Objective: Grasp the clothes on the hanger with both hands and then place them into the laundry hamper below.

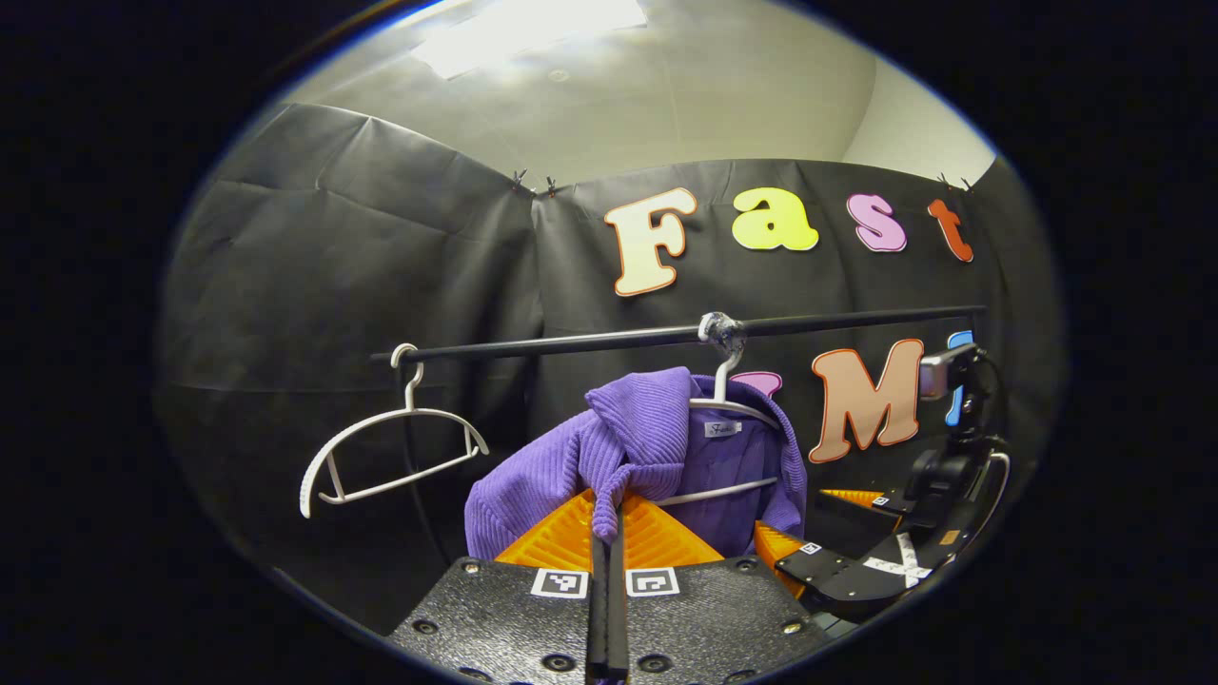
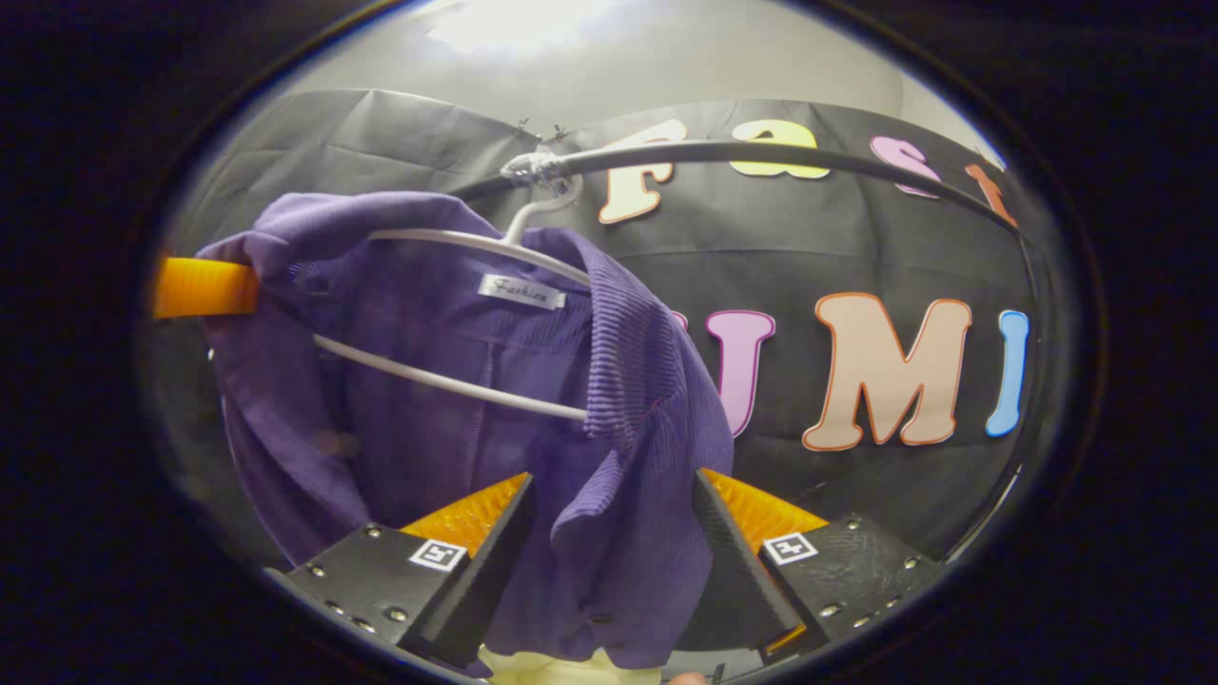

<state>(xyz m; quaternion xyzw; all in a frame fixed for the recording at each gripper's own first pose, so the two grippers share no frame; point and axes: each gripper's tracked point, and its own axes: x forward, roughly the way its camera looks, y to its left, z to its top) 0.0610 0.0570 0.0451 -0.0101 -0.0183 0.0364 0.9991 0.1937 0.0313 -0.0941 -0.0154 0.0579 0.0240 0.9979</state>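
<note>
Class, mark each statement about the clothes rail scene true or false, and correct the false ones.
1. The left gripper is closed on a fold of the purple shirt. True.
2. The right gripper is closed tight on the shirt. False: its fingers stand apart with the shirt's edge hanging between them.
3. An empty white hanger hangs on the rail beside the shirt. True.
4. The shirt has been pulled fully off its hanger. False: that hanger is inside the shirt, hooked on the rail.
5. The shirt is green. False: it is purple.
</note>
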